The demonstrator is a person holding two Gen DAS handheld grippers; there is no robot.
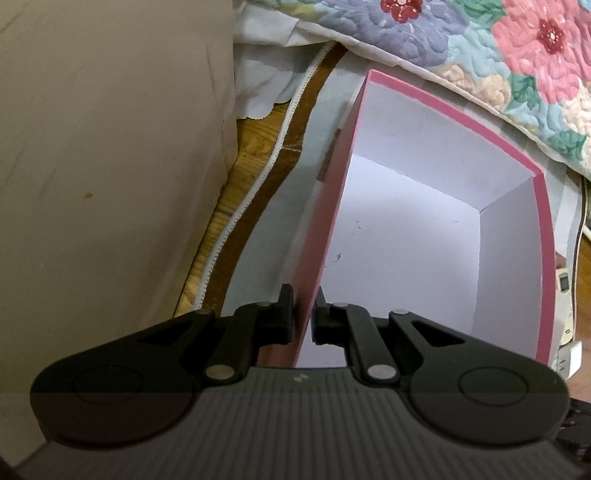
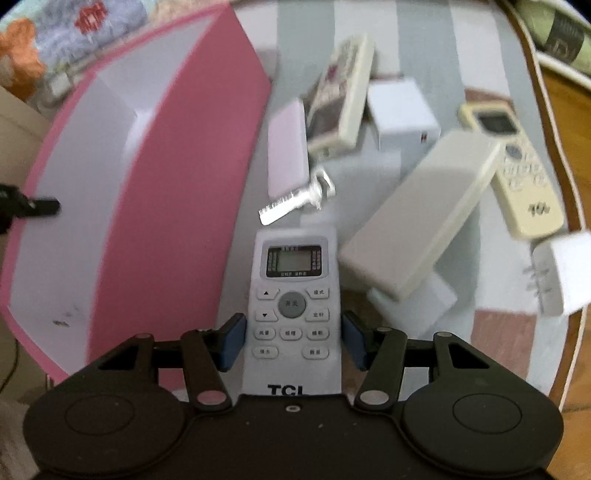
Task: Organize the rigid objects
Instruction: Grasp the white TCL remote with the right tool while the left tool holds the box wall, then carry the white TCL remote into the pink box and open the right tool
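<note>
Striped grey-and-white cloth (image 2: 369,26) covers the work surface, which has a wooden edge; a floral quilt (image 1: 535,55) lies beyond it.

Left gripper (image 1: 303,314): level, pointing along the near-left wall of the box (image 1: 424,221). One finger sits outside the wall and one inside, both closed onto the pink wall. The box is pink outside, white inside, open at the top, with nothing visible on its floor. In the right wrist view the box (image 2: 177,184) stands on the left of the scene, and the left gripper's fingertip (image 2: 40,206) shows at its left wall.

Right gripper (image 2: 293,341): level, pointing forward, just right of the box. Its blue pads (image 2: 232,343) bracket the lower half of the TCL remote (image 2: 293,295); contact is likely at both sides, but the grip cannot be confirmed. The remote is face up with its display at the far end.

Beyond the remote:
- A small metal part (image 2: 295,201), just past its far end.
- A beige block (image 2: 417,218), tilted, to the right.
- A cream remote (image 2: 517,173), face up, farther right.
- A white adapter (image 2: 561,273), at the right edge.
- A lilac slab (image 2: 286,147) and another remote (image 2: 343,96), beside the box.
- A white cube (image 2: 402,114), far centre.
</note>
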